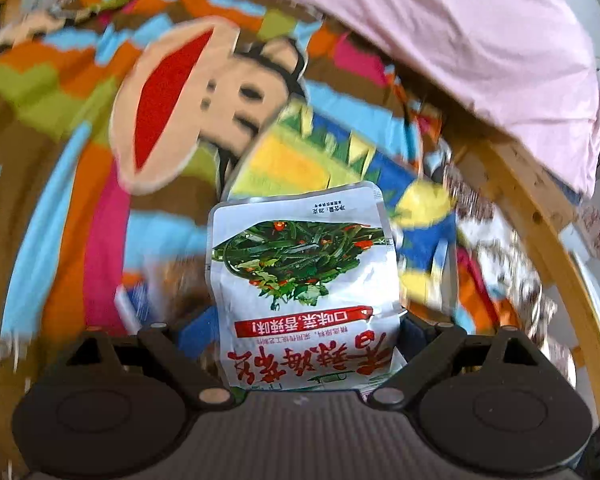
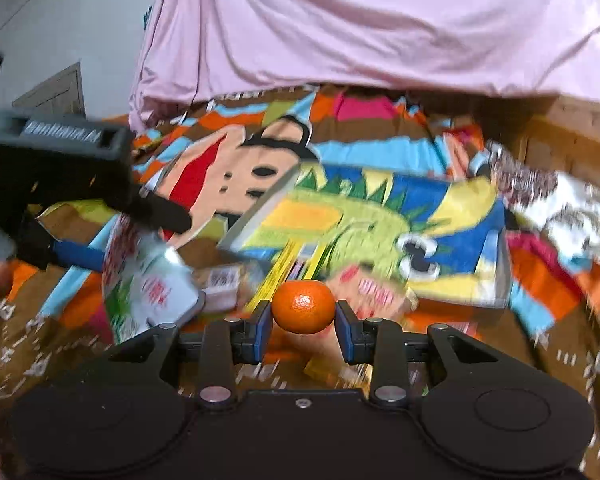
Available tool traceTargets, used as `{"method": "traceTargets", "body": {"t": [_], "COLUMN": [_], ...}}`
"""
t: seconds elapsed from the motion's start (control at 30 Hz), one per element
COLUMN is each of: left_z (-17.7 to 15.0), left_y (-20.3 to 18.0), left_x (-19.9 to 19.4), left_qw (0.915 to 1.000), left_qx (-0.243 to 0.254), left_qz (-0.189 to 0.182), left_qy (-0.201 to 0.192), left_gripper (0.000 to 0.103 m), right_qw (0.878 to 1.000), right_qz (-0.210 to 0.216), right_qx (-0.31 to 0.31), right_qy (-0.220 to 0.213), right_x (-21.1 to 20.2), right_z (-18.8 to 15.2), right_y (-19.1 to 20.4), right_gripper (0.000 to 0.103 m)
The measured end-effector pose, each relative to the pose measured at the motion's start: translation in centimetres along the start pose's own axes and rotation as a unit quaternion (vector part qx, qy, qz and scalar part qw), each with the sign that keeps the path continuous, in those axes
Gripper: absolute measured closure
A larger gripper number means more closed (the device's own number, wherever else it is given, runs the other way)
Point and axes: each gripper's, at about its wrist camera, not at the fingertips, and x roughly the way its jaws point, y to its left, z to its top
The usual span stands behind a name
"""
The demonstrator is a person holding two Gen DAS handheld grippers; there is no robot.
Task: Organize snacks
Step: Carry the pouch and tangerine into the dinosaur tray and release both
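Note:
My left gripper [image 1: 306, 320] is shut on a white snack packet [image 1: 304, 276] printed with green vegetables and red Chinese text, held above the colourful bed cover. The same packet [image 2: 148, 280] and the left gripper's body [image 2: 60, 168] show at the left of the right wrist view. My right gripper [image 2: 303, 318] is shut on a small orange mandarin [image 2: 303, 306], held between its blue pads above the cover. A colourful box [image 2: 364, 236] with a blue, yellow and green cartoon print lies on the cover ahead; it also shows in the left wrist view [image 1: 328, 156].
A pink sheet [image 2: 360, 20] hangs over the far side. A wooden bed frame [image 1: 540, 220] runs along the right. Several other snack packets [image 2: 560, 200] lie blurred at the right, and a small packet [image 2: 224, 284] lies near the mandarin. The cover [image 1: 168, 92] shows a cartoon monkey face.

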Motion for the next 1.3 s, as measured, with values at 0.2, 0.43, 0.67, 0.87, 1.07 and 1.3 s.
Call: {"method": "traceTargets", "body": {"t": [0.2,0.43,0.67,0.87,1.07,1.3], "left_z": [4.7,8.5,10.8,10.5,9.5,9.1], "left_y": [-1.0,-1.5,-1.9,-1.1,-1.5,-1.7], "left_x": [2.8,8.8,15.2,18.1,19.7,20.4], "left_qw": [0.9974,0.9922,0.9951,0.9958,0.9937,0.9916], "left_qx": [-0.007,-0.008,0.028,0.039,0.072,0.093], "left_qz": [-0.039,-0.035,0.015,0.04,0.067,0.078], "left_qy": [-0.06,-0.119,-0.094,-0.072,-0.053,-0.044], "left_gripper": [0.009,0.009,0.009,0.009,0.008,0.006], "right_qw": [0.999,0.997,0.996,0.996,0.994,0.993], "right_qz": [-0.022,-0.064,-0.081,-0.081,-0.084,-0.084], "right_qx": [-0.004,0.009,0.036,0.034,0.044,0.044], "right_qy": [-0.024,-0.034,-0.006,0.033,0.056,0.066], "right_x": [3.3,8.9,14.2,16.6,17.9,18.3], "right_z": [2.1,3.6,4.5,3.9,3.6,3.3], "right_y": [-2.0,-4.5,-6.4,-6.4,-6.3,-6.2], "right_gripper": [0.067,0.067,0.067,0.067,0.067,0.066]}}
